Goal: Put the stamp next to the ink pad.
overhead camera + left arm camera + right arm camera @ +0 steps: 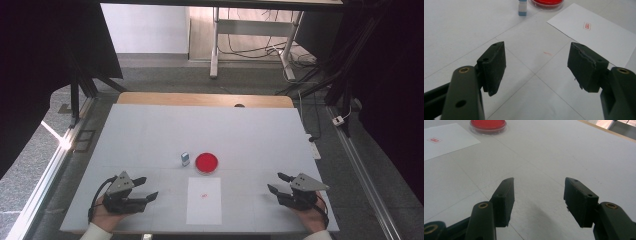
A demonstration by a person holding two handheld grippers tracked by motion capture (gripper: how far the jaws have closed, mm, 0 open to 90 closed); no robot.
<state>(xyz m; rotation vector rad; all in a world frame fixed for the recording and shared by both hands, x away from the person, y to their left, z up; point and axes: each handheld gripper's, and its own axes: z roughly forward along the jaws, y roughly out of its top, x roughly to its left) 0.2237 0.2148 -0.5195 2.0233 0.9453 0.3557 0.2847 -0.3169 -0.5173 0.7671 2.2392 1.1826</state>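
Stamp [185, 159], small with a blue base, stands upright on the white table [150, 130] just beside the red ink pad [206, 163], above the paper sheet [204, 205]. Well apart from the pad, the left gripper [148, 189] and right gripper [276, 182] rest with jaws parted, holding nothing.

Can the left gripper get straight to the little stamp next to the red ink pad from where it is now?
Probably yes. The left gripper is open with nothing between its jaws, and only bare table lies between it and the stamp. The ink pad sits beside the stamp, and the paper lies off that path.
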